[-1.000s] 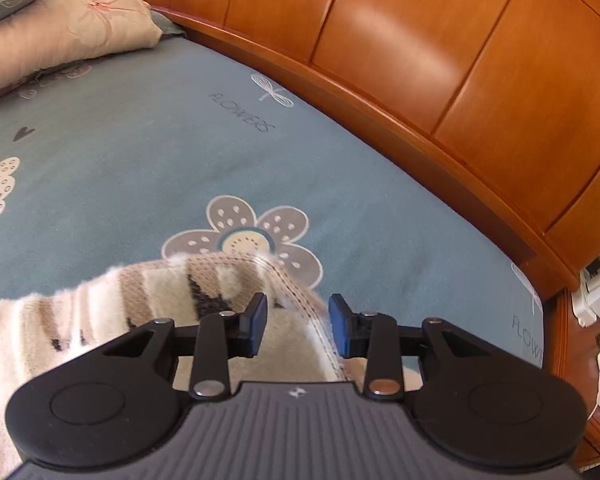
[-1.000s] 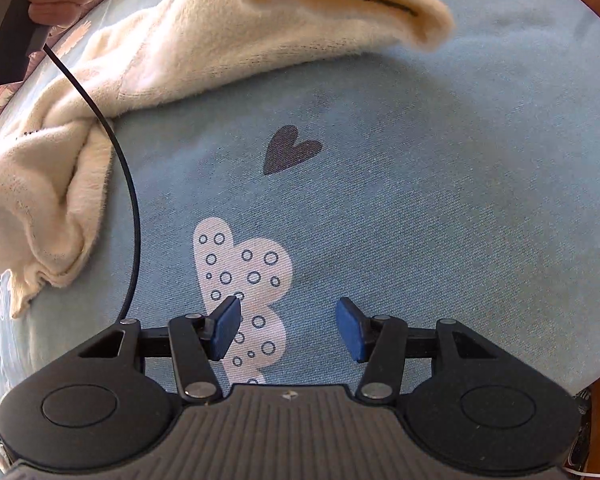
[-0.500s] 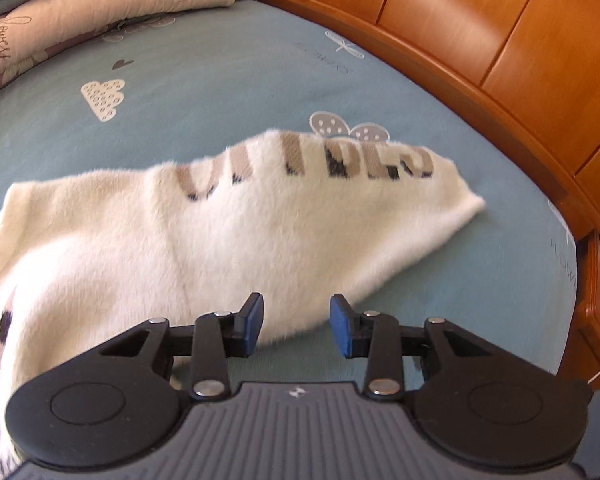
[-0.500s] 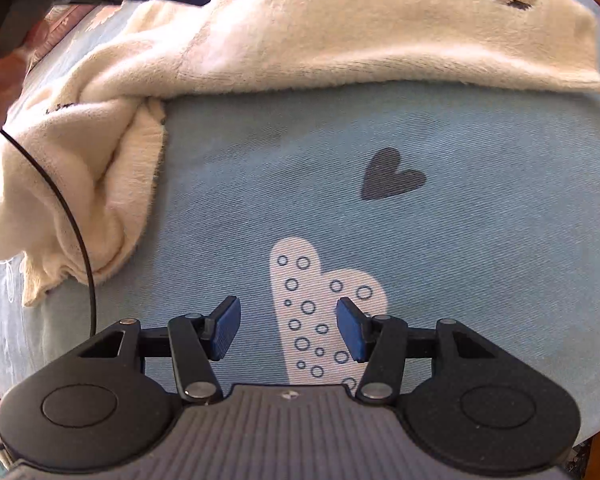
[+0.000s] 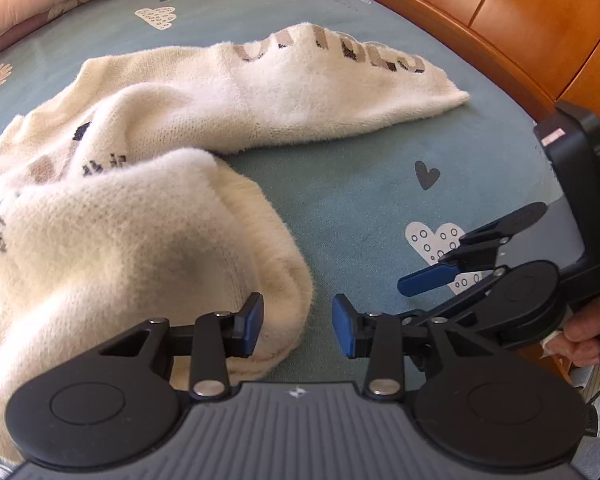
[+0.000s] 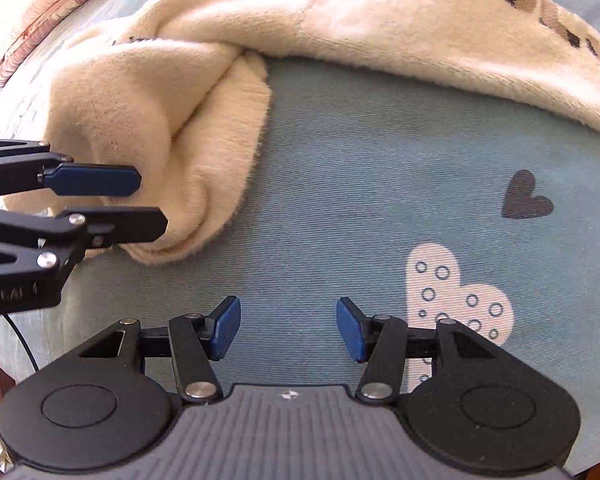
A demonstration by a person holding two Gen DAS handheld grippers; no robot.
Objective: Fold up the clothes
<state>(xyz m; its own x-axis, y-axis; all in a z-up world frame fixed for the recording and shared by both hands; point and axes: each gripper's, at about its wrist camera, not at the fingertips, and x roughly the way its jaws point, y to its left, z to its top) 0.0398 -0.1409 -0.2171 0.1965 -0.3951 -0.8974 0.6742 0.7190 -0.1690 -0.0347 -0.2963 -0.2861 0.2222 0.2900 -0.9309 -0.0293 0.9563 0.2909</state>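
A cream sweater point(image 5: 148, 184) is lying crumpled on the blue sheet point(image 5: 380, 184), filling the left and upper middle of the left wrist view. One lettered part is stretching flat toward the upper right, while a thick bunched fold point(image 5: 180, 248) is sitting at lower left. In the right wrist view the same garment point(image 6: 380, 24) is running across the top, with the bunched fold point(image 6: 160, 120) at upper left.

The left gripper point(image 5: 298, 330) is hovering at the edge of that fold with its jaws apart and nothing pressed between them; cloth is lying just behind its left finger. The right gripper point(image 6: 288, 328) is standing with jaws apart over bare sheet, holding nothing, and it is showing at the right edge of the left view, gripped by a hand point(image 5: 588, 328).

The folding looks to be at an early step: the garment is not yet spread flat. The next move probably calls for pinching an edge of the bunched fold with the left gripper, and bringing the right one up to the cloth, so the lump can be drawn out smooth.
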